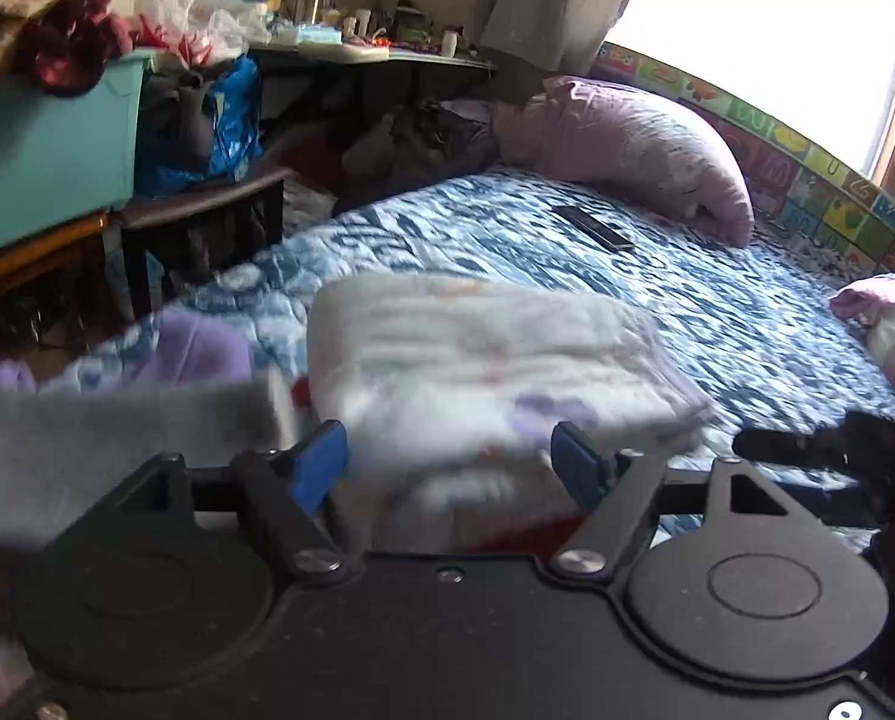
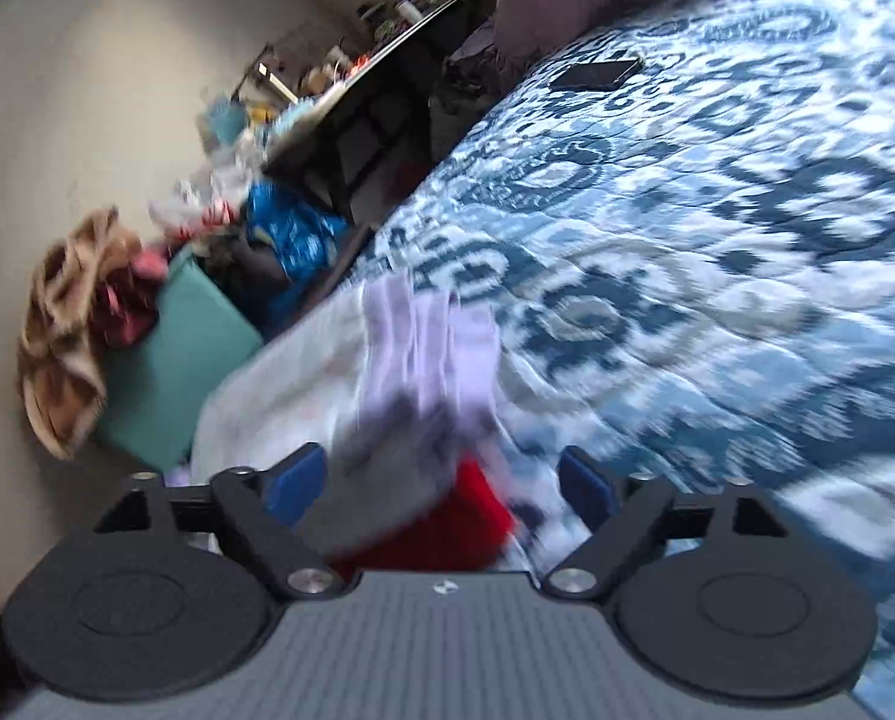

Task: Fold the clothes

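1. Nearest me, my left gripper [image 1: 450,462] stands wide, pads clear of the cloth.
2. My right gripper [image 2: 441,483] is spread wide, gripping nothing.
3. Blue patterned bedspread [image 1: 657,276] fills mid-frame.
4. Folded white garment [image 1: 483,360] lies lower centre, long axis left-right.

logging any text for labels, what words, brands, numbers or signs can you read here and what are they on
"M": an arch-shaped letter on a dark red square of the colourful patchwork-tile panel under the window, left wrist view; it appears on two squares.
"U": seems to stand on a green square of that panel; blurred, uncertain.
Other panel squares: pictures and marks too blurred to read.
Blue plastic bag: white print, unreadable.
Flat dark rectangular device on the blue-and-white patterned quilt: no readable text.
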`<state>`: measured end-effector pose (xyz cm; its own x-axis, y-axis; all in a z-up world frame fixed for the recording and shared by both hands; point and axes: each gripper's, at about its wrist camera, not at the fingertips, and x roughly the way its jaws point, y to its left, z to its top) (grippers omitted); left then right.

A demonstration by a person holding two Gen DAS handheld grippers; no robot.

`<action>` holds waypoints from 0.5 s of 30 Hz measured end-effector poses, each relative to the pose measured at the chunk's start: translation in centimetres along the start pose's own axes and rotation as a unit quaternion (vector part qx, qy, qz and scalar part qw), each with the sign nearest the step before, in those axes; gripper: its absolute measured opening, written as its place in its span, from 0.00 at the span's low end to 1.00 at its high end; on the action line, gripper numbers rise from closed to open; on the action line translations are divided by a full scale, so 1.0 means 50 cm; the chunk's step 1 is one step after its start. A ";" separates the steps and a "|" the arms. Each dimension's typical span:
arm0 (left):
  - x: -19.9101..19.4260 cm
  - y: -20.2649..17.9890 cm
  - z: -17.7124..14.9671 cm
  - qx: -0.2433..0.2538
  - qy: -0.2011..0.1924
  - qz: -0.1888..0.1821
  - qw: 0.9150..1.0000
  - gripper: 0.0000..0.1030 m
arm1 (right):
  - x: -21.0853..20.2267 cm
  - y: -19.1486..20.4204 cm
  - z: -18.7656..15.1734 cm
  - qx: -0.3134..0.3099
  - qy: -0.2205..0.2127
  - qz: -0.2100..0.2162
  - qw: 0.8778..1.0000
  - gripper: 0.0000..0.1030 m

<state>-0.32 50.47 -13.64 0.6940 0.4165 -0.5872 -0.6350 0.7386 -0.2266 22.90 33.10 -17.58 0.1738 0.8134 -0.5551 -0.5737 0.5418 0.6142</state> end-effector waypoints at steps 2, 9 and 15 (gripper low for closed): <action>-0.023 0.000 -0.019 -0.008 0.008 -0.004 1.000 0.79 | -0.040 0.005 -0.029 -0.012 0.006 -0.015 1.000 0.92; -0.125 -0.025 -0.092 0.005 0.041 0.013 0.999 0.89 | -0.155 0.082 -0.135 -0.073 0.030 -0.085 0.993 1.00; -0.231 -0.049 -0.141 0.022 0.029 0.042 0.998 0.99 | -0.249 0.141 -0.209 -0.095 0.029 -0.117 0.988 1.00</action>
<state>-9.18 40.08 -11.78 0.6168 0.4472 -0.6477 -0.6735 0.7257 -0.1404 8.34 24.59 -12.18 0.2770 0.6542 -0.7038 -0.6647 0.6594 0.3513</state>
